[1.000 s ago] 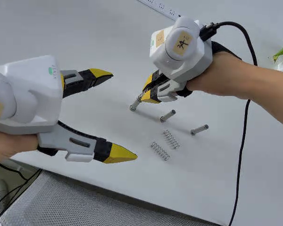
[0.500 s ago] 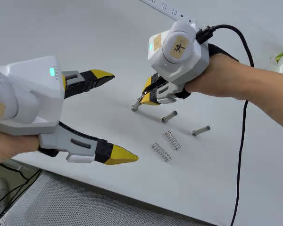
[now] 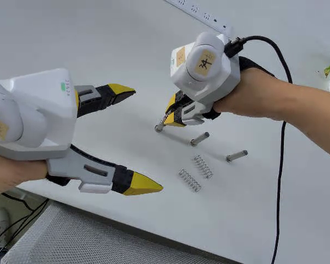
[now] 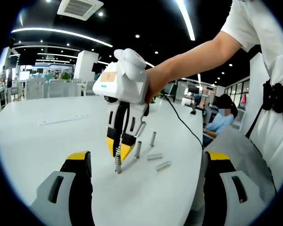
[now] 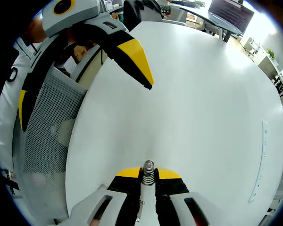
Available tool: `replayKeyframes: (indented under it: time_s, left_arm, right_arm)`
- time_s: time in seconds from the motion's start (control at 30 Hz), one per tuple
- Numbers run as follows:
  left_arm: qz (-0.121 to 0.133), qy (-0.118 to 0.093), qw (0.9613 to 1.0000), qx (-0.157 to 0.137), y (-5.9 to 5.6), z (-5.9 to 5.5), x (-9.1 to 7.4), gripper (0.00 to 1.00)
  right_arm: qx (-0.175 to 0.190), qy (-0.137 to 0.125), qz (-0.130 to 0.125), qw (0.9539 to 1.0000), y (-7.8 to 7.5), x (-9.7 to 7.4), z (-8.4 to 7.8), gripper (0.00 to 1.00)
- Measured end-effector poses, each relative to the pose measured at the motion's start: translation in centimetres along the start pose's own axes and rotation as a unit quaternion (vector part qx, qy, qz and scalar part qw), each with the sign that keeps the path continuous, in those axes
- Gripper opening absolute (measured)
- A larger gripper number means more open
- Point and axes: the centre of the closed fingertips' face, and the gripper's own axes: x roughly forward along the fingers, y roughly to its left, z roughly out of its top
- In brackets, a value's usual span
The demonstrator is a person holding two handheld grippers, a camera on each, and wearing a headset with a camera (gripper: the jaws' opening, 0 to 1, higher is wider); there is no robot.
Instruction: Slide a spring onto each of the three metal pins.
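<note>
1. Nearest, the left claw (image 3: 146,139) hovers spread and empty over the worktop's (image 3: 99,38) near edge, apparently parked clear of the work;
2. Beyond it the near spring (image 3: 190,180) and far spring (image 3: 203,166) lie flat side by side, each unclaimed; just past them the middle pin (image 3: 199,138) and right pin (image 3: 236,156) stand bare;
3. Farther left, the right claw (image 3: 170,117) pinches the held spring (image 3: 164,118) in line with the left pin (image 3: 159,127), so the coil can slide down its shaft; it seems partly on.
</note>
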Motion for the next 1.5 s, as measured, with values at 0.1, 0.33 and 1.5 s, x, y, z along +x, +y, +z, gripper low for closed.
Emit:
replayKeyframes:
  time_s: [0.1,0.33,1.5]
  left_arm:
    - [0.000,-0.001,1.0000,-0.001,0.0,0.0,0.0,0.99]
    - [0.003,-0.002,1.0000,-0.004,0.2,0.0,0.0,0.99]
    - [0.004,-0.003,0.9999,-0.013,0.6,-0.2,0.1,0.99]
  right_arm:
    - [-0.004,0.004,0.001,1.0000,0.0,0.3,-0.2,0.07]
    - [-0.006,0.007,0.001,1.0000,-0.2,1.2,-0.5,0.07]
    - [-0.001,0.005,0.007,1.0000,0.0,2.5,-0.7,0.08]
